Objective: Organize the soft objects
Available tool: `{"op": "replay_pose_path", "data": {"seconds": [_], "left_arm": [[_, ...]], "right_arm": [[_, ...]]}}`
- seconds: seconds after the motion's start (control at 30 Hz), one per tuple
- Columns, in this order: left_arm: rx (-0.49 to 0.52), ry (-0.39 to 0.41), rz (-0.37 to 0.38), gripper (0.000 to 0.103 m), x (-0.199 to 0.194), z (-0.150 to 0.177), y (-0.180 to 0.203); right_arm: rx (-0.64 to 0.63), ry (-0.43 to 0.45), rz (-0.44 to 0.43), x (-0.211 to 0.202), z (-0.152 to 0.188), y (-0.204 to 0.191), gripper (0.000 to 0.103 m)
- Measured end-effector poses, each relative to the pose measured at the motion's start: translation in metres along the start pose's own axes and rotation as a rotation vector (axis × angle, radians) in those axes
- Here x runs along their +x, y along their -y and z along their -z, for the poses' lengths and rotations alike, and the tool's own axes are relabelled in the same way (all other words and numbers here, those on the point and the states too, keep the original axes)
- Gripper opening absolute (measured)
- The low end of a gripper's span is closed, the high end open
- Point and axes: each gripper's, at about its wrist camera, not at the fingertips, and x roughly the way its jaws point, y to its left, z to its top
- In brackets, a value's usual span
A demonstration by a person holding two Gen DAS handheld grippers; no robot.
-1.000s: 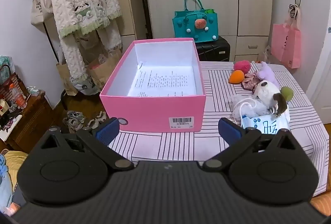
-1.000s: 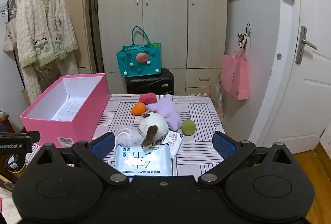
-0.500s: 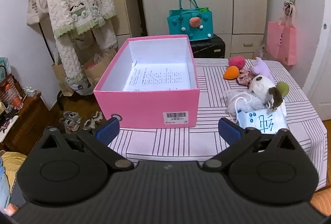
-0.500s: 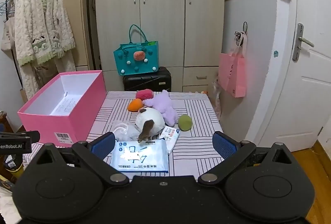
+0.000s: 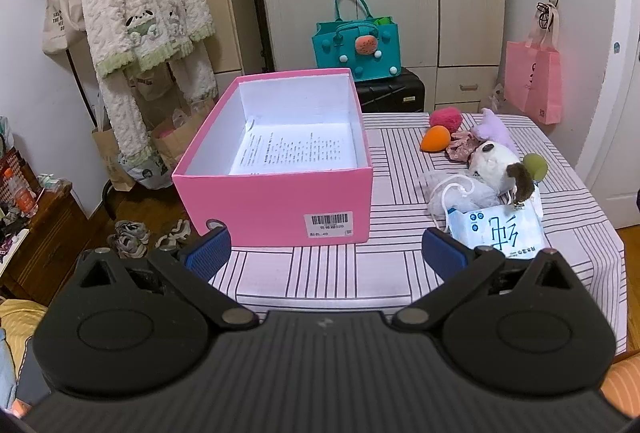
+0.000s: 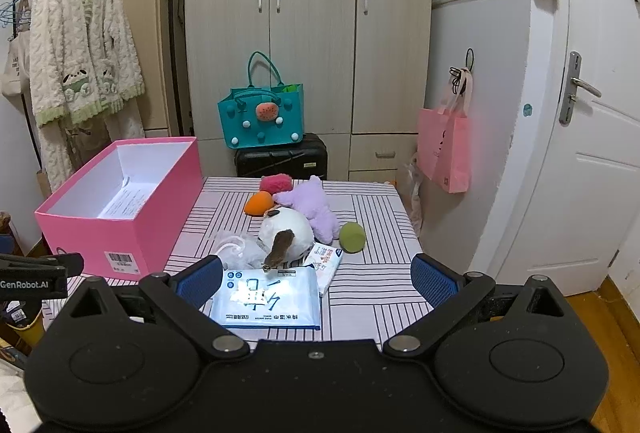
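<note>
left gripper (image 5: 325, 250) wide, empty | right gripper (image 6: 316, 278) wide, empty | both backed off | pink box (image 5: 276, 201) 12 o'clock, unfilled | tissue pack (image 6: 267, 298) nearest target

Teal bag (image 6: 261, 117) atop black suitcase (image 6: 281, 161)

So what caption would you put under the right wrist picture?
Open right gripper above a wet-wipes pack, with plush toys beside an open pink box.

Right gripper (image 6: 316, 275) fingers spread wide above wipes pack (image 6: 268, 299); pink box (image 6: 120, 209) left
</note>
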Motion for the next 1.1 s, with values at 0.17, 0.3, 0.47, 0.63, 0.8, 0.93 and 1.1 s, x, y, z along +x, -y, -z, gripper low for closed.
{"op": "replay_pose_path", "data": {"seconds": [0.17, 0.3, 0.47, 0.63, 0.8, 0.93, 1.1], "left_arm": [[-0.008, -0.011, 0.001, 0.103, 0.001, 0.001, -0.002], [-0.015, -0.029, 0.002, 0.103, 0.004, 0.002, -0.004], [-0.017, -0.059, 0.004, 0.103, 0.01, 0.005, -0.005], [-0.01, -0.075, -0.008, 0.103, 0.015, 0.009, -0.004], [0.001, -0.098, -0.009, 0.103, 0.02, 0.014, -0.002], [0.008, -0.098, -0.011, 0.103, 0.02, 0.015, -0.001], [0.006, -0.091, -0.014, 0.103, 0.019, 0.016, -0.001]], "right_arm": [[0.0, -0.003, -0.002, 0.001, 0.002, -0.002, 0.102], [-0.001, -0.005, -0.005, 0.001, 0.003, -0.002, 0.102], [0.006, -0.023, -0.02, 0.003, 0.006, -0.001, 0.102], [0.009, -0.042, -0.02, 0.006, 0.011, 0.0, 0.102], [0.009, -0.056, -0.012, 0.009, 0.015, 0.002, 0.102], [0.011, -0.061, -0.01, 0.009, 0.016, 0.004, 0.102], [0.005, -0.06, -0.009, 0.008, 0.017, 0.005, 0.102]]}}
